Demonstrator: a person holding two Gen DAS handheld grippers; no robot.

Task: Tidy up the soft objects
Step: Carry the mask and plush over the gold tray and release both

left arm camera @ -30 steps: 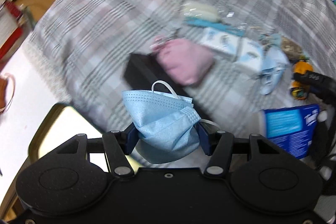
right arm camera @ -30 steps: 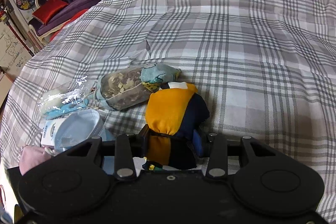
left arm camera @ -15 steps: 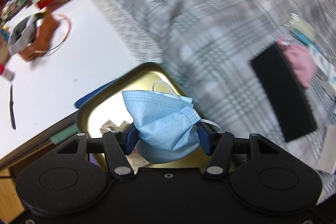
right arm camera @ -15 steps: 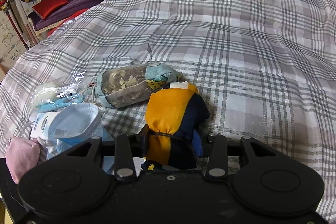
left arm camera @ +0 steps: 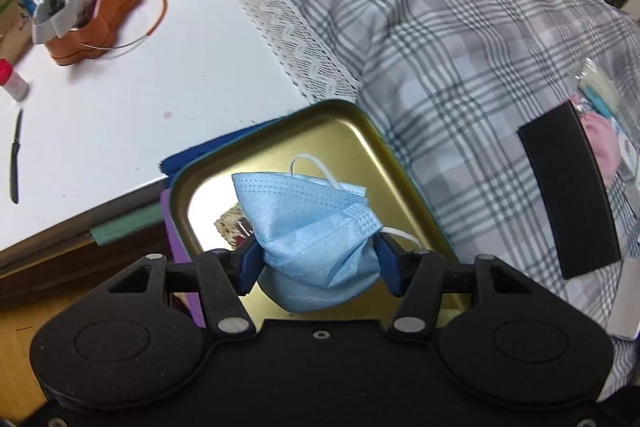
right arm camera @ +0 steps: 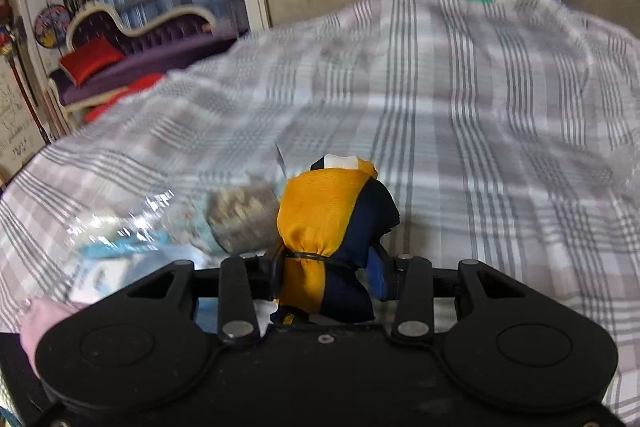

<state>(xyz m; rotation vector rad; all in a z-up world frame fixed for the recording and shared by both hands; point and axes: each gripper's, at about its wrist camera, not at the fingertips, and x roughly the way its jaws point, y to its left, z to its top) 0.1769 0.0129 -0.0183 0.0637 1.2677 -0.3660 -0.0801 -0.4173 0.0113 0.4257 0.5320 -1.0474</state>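
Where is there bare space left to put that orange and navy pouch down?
Free: the plaid bedspread right of and beyond the pouch. Crowded: its left, by the clear bag and patterned pouch.

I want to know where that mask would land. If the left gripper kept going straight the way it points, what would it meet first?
Most likely the gold tin tray: the left gripper, shut on the blue face mask, points down into it, though depth is unclear.

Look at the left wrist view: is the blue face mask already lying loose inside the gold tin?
No, the blue face mask is pinched in the left gripper, held above the gold tin.
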